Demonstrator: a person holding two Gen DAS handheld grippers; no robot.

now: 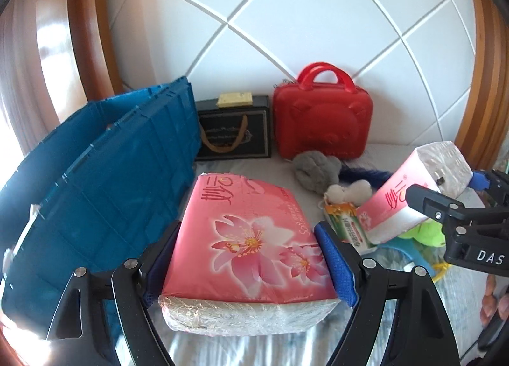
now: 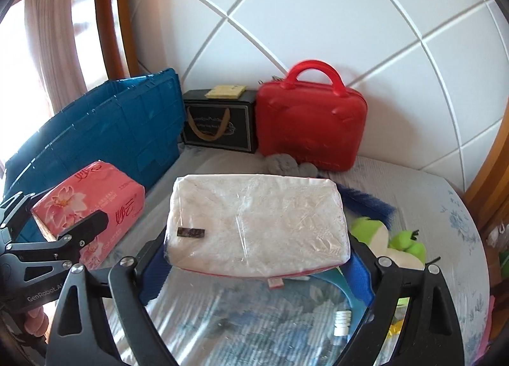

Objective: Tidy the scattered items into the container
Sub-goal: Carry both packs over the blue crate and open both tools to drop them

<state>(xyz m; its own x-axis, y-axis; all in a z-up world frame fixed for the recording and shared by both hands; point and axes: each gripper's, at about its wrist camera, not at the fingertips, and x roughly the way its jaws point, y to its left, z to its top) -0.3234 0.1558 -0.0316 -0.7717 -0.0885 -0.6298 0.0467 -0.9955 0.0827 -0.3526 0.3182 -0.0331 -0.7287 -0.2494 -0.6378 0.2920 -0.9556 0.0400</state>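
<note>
My left gripper [image 1: 248, 254] is shut on a pink flowered tissue pack [image 1: 251, 229], held just right of the blue crate [image 1: 95, 175]. My right gripper [image 2: 257, 254] is shut on a second tissue pack [image 2: 257, 222], whose white clear-wrapped face points at the camera. In the left wrist view that second pack [image 1: 416, 194] hangs tilted in the right gripper [image 1: 442, 200] above the scattered items. In the right wrist view the first pack [image 2: 92, 207] sits in the left gripper [image 2: 63, 232] beside the crate [image 2: 105, 133].
A red handled case [image 1: 321, 117] and a black gift box [image 1: 235, 127] stand against the white padded headboard. On the bed lie a grey plush [image 1: 315, 168], a blue feathery thing [image 1: 362, 175], a green-white packet [image 1: 346, 229], a green frog plush [image 2: 388, 238].
</note>
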